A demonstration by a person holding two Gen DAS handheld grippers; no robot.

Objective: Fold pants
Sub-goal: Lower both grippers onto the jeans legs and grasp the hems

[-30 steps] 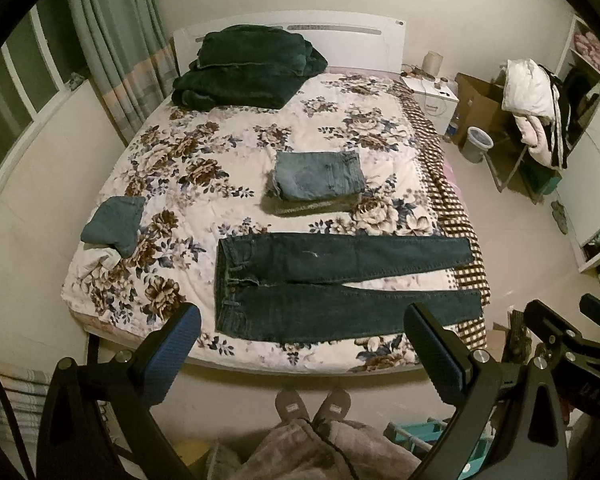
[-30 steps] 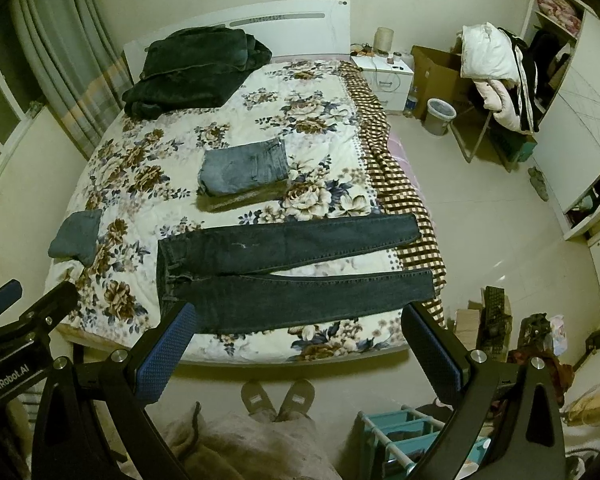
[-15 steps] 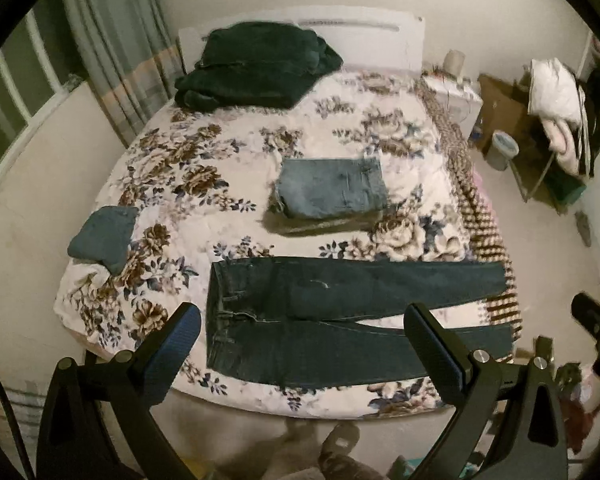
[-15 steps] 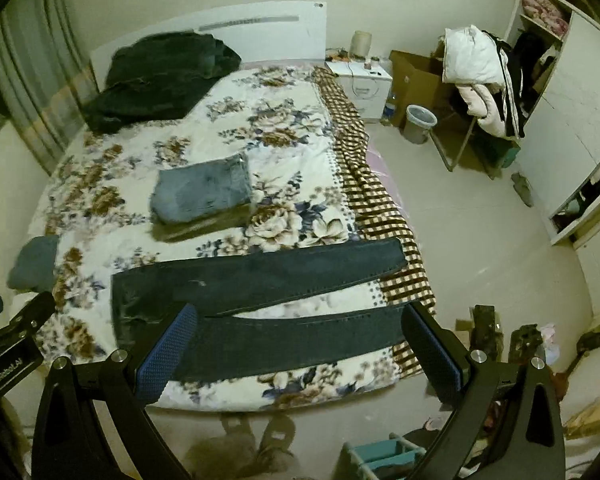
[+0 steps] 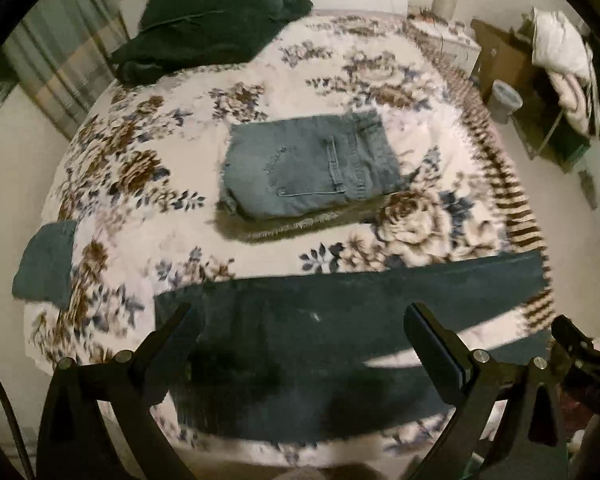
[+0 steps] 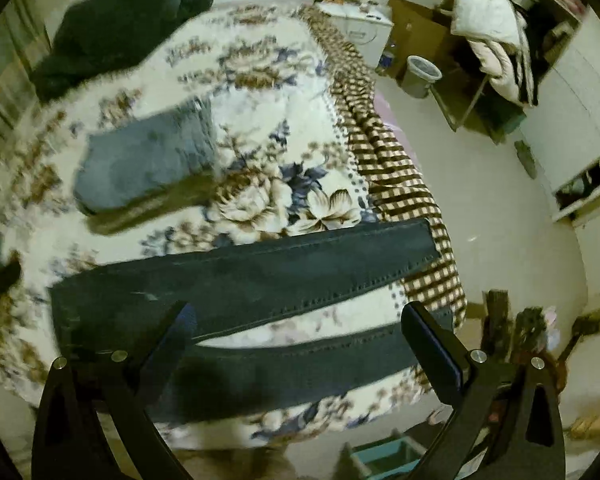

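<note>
We're closing in on the dark jeans (image 5: 340, 344), spread flat along the near edge of the floral bedspread (image 5: 148, 216), legs apart. Best grabs: waistband corner and far-leg hem, then lay leg squarely over leg. Left gripper (image 5: 300, 344) hangs spread above the seat; right gripper (image 6: 300, 340), spread and empty too, above the legs.

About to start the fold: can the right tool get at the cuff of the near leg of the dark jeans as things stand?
Probably yes. The right tool is open above the dark jeans, and the near leg's cuff lies flat on the bed beside its right finger, with nothing on top of it.
</note>
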